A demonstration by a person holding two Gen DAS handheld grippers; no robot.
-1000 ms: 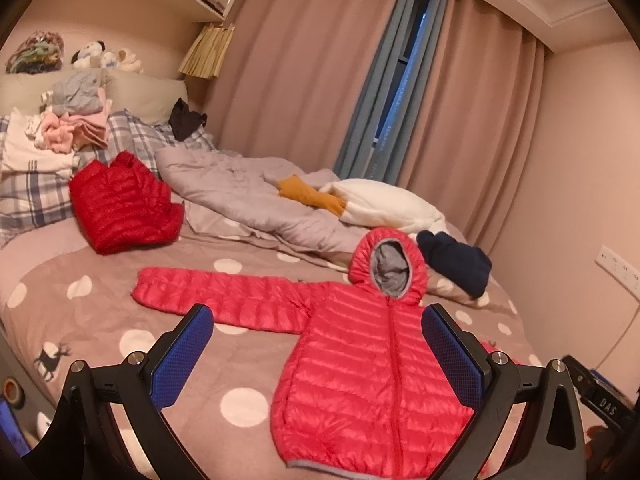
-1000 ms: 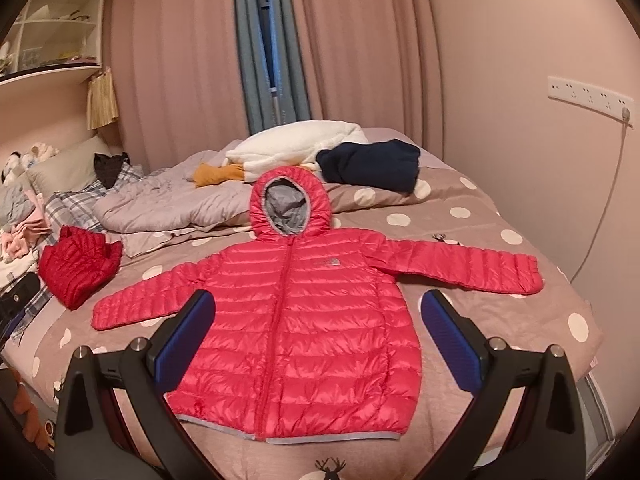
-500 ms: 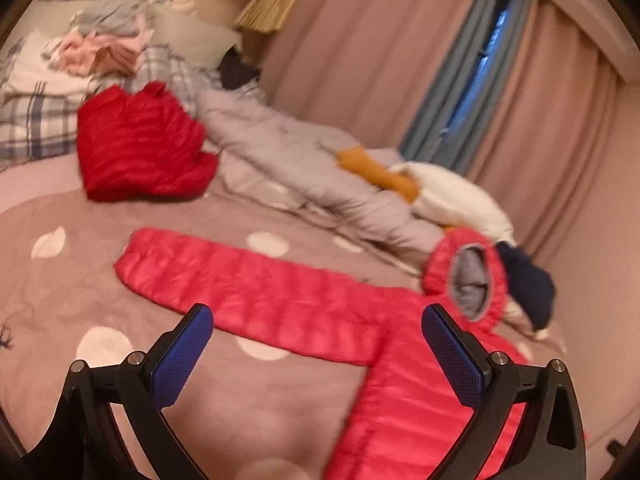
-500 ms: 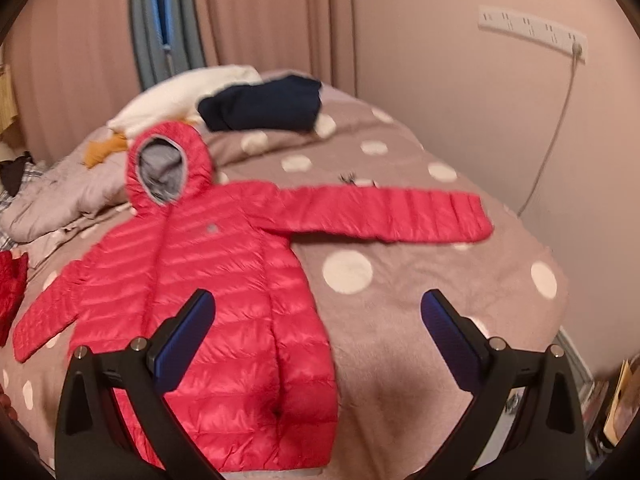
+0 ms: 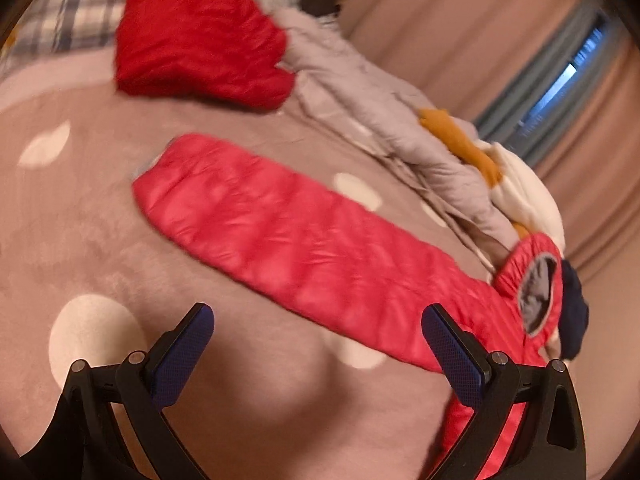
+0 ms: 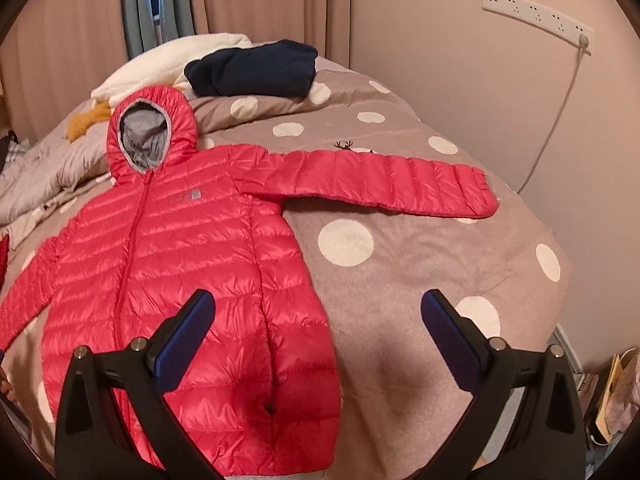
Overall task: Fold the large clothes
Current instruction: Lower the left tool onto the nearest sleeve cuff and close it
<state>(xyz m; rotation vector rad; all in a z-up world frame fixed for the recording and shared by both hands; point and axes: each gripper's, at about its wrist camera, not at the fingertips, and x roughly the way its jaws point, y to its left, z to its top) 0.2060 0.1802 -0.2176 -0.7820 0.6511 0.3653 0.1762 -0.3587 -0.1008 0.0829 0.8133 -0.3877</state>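
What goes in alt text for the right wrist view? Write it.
A pink hooded puffer jacket lies flat, zipped, sleeves spread, on a polka-dot bedspread. The right gripper hovers above its hem, jaws open and empty.

The bed (image 6: 440, 280), covered by a brown blanket with white dots, carried a pink hooded jacket (image 6: 180, 260) lying flat at centre left. Behind it, in the upper middle, lay a navy garment (image 6: 252, 68), a white one (image 6: 160, 60) and a grey quilt (image 6: 36, 168).
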